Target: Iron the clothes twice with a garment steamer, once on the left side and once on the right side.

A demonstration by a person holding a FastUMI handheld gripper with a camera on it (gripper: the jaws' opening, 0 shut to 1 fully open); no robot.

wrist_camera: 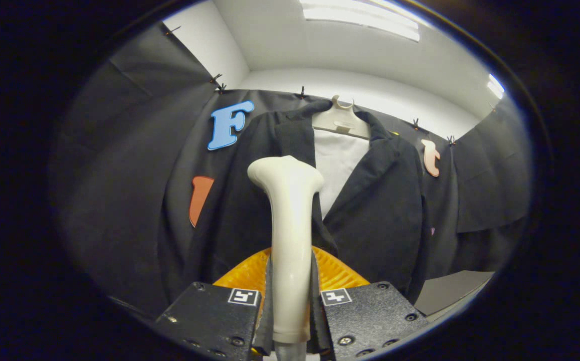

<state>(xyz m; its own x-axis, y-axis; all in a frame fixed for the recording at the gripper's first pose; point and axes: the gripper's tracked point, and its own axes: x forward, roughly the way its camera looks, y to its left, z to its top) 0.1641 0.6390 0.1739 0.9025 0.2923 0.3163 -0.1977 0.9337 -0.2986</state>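
Observation:
A cream garment steamer (290,235) stands upright between my fingers, its handle clamped from both sides and its flared head pointing up toward the clothes. My gripper (291,301) is shut on the steamer handle. Beyond it hangs a black jacket (380,200) over a white shirt (337,165) on a pale hanger (341,119) against the booth's black cloth wall. The steamer head sits in front of the jacket's left lapel; I cannot tell whether it touches the fabric.
Black cloth walls (129,150) enclose the booth on the left, back and right. A grey flat surface (450,291) shows low on the right, beside the jacket's hem. Overhead are a white ceiling and a light panel (365,20).

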